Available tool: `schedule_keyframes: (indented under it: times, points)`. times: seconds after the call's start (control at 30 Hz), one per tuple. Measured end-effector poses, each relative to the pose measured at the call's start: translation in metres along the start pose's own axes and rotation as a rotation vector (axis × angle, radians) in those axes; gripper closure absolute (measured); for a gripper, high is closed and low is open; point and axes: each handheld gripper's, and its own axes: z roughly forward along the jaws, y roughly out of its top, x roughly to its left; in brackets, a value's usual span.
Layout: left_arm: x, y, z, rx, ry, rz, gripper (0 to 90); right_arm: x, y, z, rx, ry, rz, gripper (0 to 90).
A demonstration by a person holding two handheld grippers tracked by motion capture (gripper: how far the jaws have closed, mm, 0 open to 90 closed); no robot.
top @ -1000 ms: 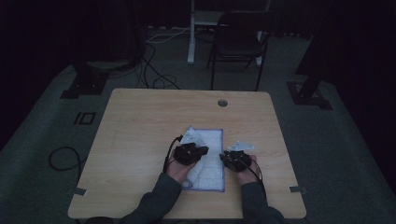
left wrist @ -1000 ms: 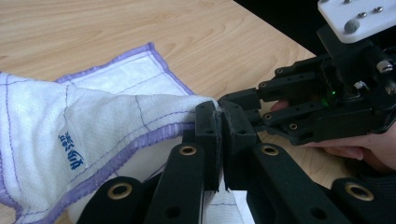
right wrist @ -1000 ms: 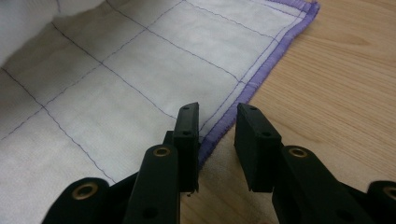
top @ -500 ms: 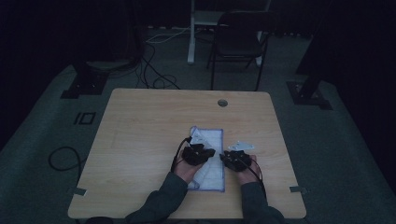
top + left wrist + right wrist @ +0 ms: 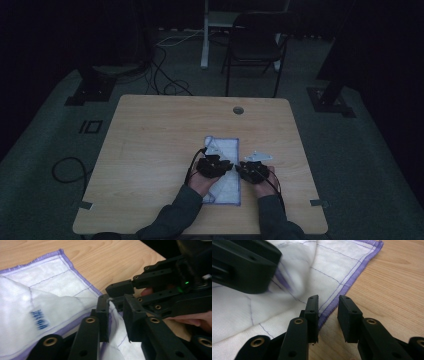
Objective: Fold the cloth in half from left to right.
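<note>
Cloth folding under way at the near edge of the worktop.

Nearest the person, the left tongs (image 5: 117, 312) are standing part open, having just been opening, with a raised fold of the white quilted cloth with purple stitched hem (image 5: 50, 297) passing loosely between the jaws rather than being pinched. Just beside them the right tongs (image 5: 327, 315) are hanging half open over the cloth's purple hem and the bare pale wooden worktop (image 5: 392, 282), holding nothing. By my reading, one fold is being released and the cloth is lying doubled into a narrow strip; any further folding and smoothing is left. The strip's long axis is running from the person's edge away toward the far side of the worktop.
</note>
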Motion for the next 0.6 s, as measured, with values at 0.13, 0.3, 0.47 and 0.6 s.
schedule_keyframes:
  times: [0.13, 0.3, 0.47, 0.6]
  points:
    - [0.001, 0.003, -0.012, -0.019, -0.002, 0.005, 71.4, 0.000, 0.000, 0.000, 0.000, -0.001, -0.001, 71.0]
    - [0.005, 0.003, -0.027, -0.036, 0.024, 0.010, 71.0, 0.000, 0.000, 0.000, 0.000, -0.002, 0.000, 70.9]
    - [0.016, -0.006, -0.045, -0.030, 0.082, 0.013, 75.4, 0.000, 0.000, 0.000, -0.001, -0.003, 0.000, 71.0]
    - [0.024, -0.016, -0.046, -0.008, 0.109, 0.000, 79.6, 0.000, 0.000, 0.000, -0.001, -0.003, -0.001, 70.9]
